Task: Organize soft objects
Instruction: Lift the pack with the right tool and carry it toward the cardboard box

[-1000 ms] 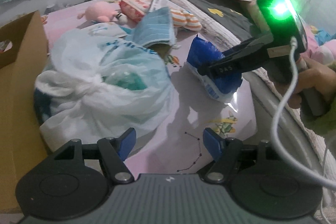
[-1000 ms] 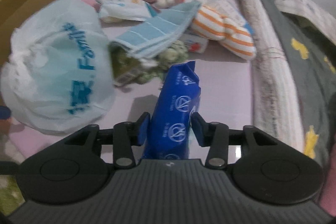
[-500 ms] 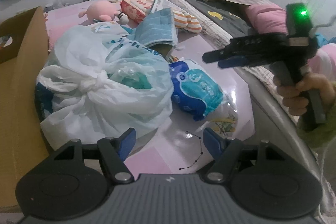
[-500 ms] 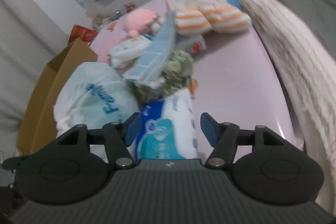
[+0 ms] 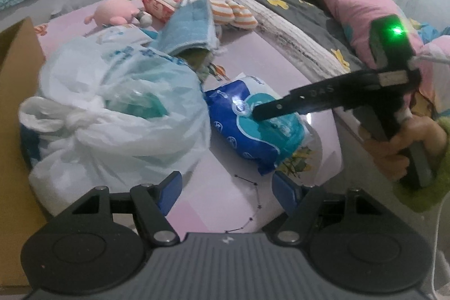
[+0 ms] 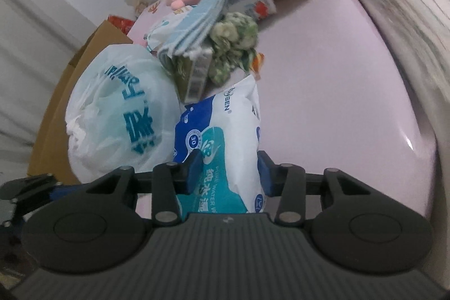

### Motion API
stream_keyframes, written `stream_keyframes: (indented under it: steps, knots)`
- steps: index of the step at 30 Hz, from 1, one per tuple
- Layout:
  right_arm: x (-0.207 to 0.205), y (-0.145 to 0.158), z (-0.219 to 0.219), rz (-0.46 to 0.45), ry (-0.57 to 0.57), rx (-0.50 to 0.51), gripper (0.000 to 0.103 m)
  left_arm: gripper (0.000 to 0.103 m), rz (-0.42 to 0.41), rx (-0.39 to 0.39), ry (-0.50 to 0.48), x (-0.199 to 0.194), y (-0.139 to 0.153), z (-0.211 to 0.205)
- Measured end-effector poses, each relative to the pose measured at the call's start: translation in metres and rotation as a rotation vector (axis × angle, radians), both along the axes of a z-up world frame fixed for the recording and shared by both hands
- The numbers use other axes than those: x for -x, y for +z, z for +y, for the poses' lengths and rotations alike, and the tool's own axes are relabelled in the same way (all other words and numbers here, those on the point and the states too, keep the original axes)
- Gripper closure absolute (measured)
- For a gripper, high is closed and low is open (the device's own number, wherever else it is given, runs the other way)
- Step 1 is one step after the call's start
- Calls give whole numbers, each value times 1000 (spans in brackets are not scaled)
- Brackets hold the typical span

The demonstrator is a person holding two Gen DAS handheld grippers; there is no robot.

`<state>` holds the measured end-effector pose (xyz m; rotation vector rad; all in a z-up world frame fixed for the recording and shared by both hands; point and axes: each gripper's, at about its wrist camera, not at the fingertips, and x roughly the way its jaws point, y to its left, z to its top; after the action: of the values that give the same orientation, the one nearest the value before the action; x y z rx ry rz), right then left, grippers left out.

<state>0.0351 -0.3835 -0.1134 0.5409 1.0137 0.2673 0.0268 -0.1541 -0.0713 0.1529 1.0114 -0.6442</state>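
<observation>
Right claw [image 6: 229, 170] closing, pads against the wet-wipes pack [image 6: 225, 137] lying between them, just beside the tied plastic bag [image 5: 118, 114]. Left claw [image 5: 226, 191] open, empty, near that bag.

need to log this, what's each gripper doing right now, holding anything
left gripper: open, holding nothing.
right gripper: jaws closing on the wet wipes pack between them.

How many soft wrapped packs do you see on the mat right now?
3: the blue wet-wipes pack between the right gripper fingers, a white pack behind the tied bag, a red-printed pack far back. Others may be buried.
</observation>
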Motion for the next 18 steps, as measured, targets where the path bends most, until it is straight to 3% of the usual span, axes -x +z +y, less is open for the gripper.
stream_keyframes:
  steps: [9, 18]
  knots:
    - [51, -21, -23, 12, -140, -203, 62, 28, 115, -11, -87, -9, -27, -50]
    - [52, -26, -28, 19, -154, -266, 61, 23, 135, -36, -94, -26, -43, -81]
